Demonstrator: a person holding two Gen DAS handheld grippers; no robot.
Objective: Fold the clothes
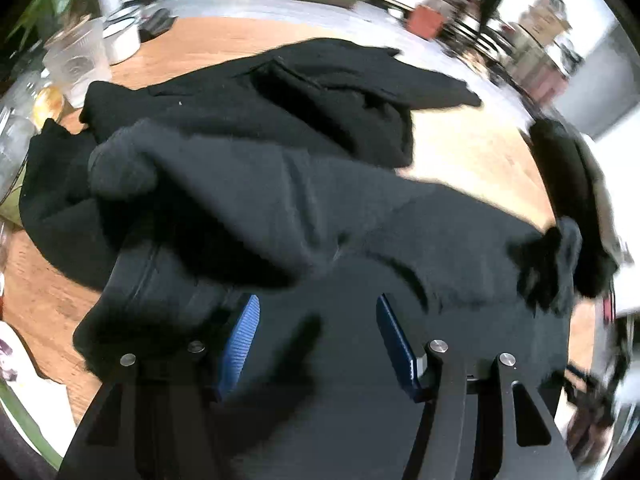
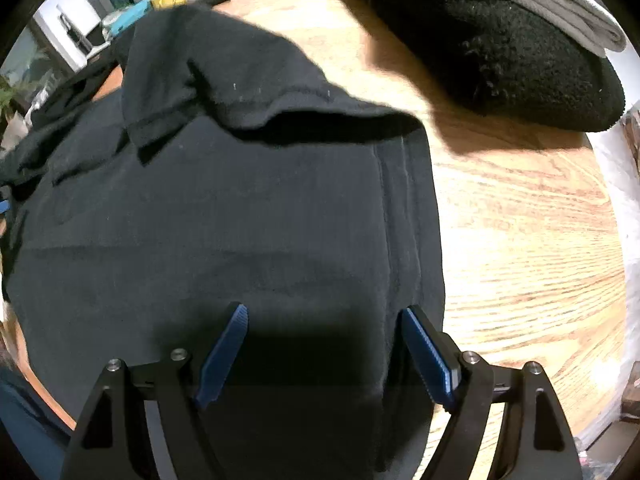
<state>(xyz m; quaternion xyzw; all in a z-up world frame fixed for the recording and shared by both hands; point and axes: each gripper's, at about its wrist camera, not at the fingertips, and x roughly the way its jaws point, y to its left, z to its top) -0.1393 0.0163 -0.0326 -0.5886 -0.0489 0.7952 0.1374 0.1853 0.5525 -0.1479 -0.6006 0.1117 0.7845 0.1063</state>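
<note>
Our left tool stands half open and our right tool wide open, both empty above the garment spread across the centre of the wooden counter. 1 flap is turned over at upper left; more folds remain. The cloth is dark, soft and matte. A fuzzy black stack sits upper right.

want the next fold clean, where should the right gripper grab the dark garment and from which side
Probably the seamed edge of the dark garment, where it meets bare wooden table. Come from above at the table side: the edge runs straight and flat below the open right gripper, so one finger could slide under. The flap further up is already turned over and bunched, a poorer hold.
</note>
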